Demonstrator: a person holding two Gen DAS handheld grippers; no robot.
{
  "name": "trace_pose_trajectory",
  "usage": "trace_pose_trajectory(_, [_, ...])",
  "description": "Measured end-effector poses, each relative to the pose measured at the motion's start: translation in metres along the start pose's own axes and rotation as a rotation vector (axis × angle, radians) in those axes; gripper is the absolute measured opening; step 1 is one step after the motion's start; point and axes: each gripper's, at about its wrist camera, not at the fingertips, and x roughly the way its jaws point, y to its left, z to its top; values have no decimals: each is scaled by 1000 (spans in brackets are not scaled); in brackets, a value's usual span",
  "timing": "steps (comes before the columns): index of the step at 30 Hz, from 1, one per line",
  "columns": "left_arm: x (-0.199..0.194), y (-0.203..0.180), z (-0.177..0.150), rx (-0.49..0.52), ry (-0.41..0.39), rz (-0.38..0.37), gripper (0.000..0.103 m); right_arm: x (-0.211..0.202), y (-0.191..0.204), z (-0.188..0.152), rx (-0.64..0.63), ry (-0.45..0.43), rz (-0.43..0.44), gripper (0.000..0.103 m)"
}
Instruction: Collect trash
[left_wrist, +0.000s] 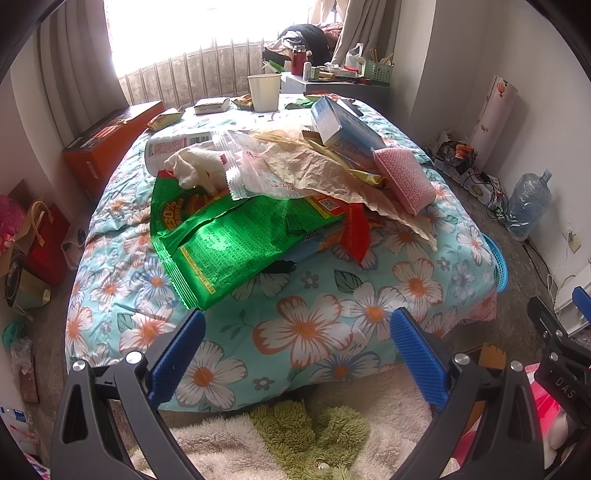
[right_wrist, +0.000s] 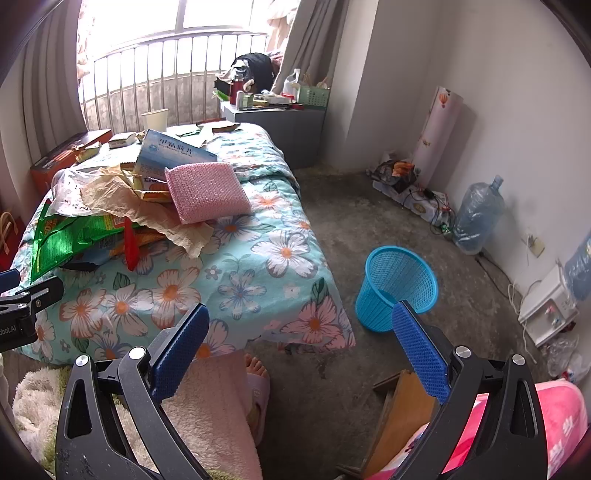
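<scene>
A heap of trash lies on the floral bedspread (left_wrist: 306, 325): a green snack bag (left_wrist: 221, 243), crumpled brown paper (left_wrist: 295, 170), a clear plastic bag (left_wrist: 240, 162), a blue-white box (left_wrist: 343, 129), a pink sponge (left_wrist: 404, 179) and a red wrapper (left_wrist: 356, 232). The same heap shows in the right wrist view, with the pink sponge (right_wrist: 207, 194) and green bag (right_wrist: 66, 236). A blue mesh bin (right_wrist: 397, 286) stands on the floor right of the bed. My left gripper (left_wrist: 297, 325) is open and empty, just short of the green bag. My right gripper (right_wrist: 301, 319) is open and empty, over the bed's near corner.
A paper cup (left_wrist: 264, 92) and small packets lie at the bed's far end. An orange box (left_wrist: 107, 147) stands left of the bed. A cluttered grey cabinet (right_wrist: 280, 122), water jugs (right_wrist: 476, 214) and cables line the right wall. A person's foot (right_wrist: 255, 369) is below.
</scene>
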Motion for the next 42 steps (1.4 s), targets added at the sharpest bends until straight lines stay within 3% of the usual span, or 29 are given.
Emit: trace_pose_trajectory(42, [-1,3,-1,0,-4,2,98,-1,3,1,-2,2,1,95])
